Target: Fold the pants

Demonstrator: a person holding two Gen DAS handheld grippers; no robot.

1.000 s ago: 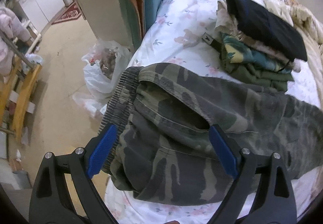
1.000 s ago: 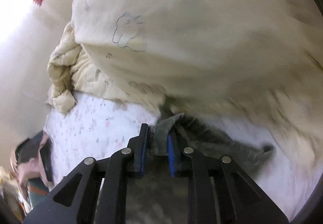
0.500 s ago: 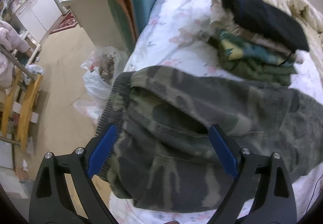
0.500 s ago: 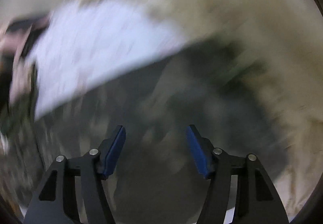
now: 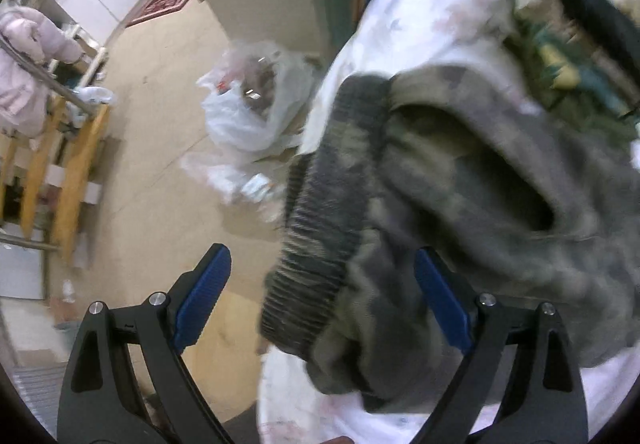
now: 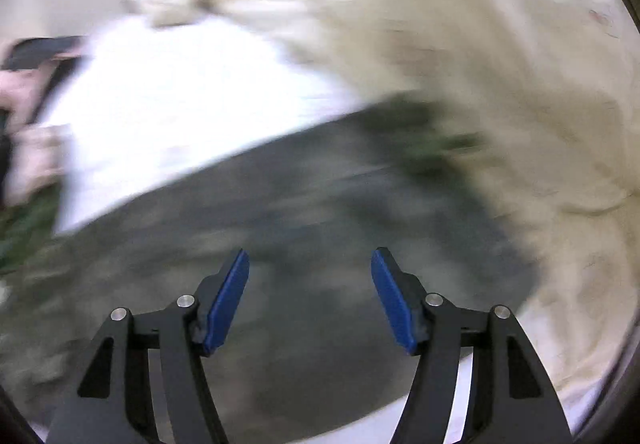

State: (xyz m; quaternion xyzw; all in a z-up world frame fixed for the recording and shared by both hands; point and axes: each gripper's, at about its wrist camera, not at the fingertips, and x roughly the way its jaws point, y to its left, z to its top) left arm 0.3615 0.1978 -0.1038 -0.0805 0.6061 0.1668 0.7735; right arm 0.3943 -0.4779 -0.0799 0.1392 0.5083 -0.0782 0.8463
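Observation:
The camouflage pants (image 5: 460, 179) lie on the flowered bed sheet (image 5: 420, 3), and their ribbed waistband (image 5: 320, 211) hangs at the bed's edge. My left gripper (image 5: 320, 260) hovers wide open above that waistband corner, and its pads are not pressing on the cloth. In the blurred right wrist view, a pants leg (image 6: 280, 203) stretches across the sheet (image 6: 172, 95). My right gripper (image 6: 311, 256) is over it with its jaws opening. Nothing is pinched between them.
A cream duvet (image 6: 480, 43) is heaped against the pants leg's end. A stack of folded clothes (image 5: 560, 55) lies further up the bed. On the floor beside the bed are a white plastic bag (image 5: 256, 103) and a wooden rack (image 5: 72, 163).
My right gripper let go of the pants cuff, opened, and swung over the leg. My left gripper shifted toward the bed's edge, bringing the waistband corner between its fingers.

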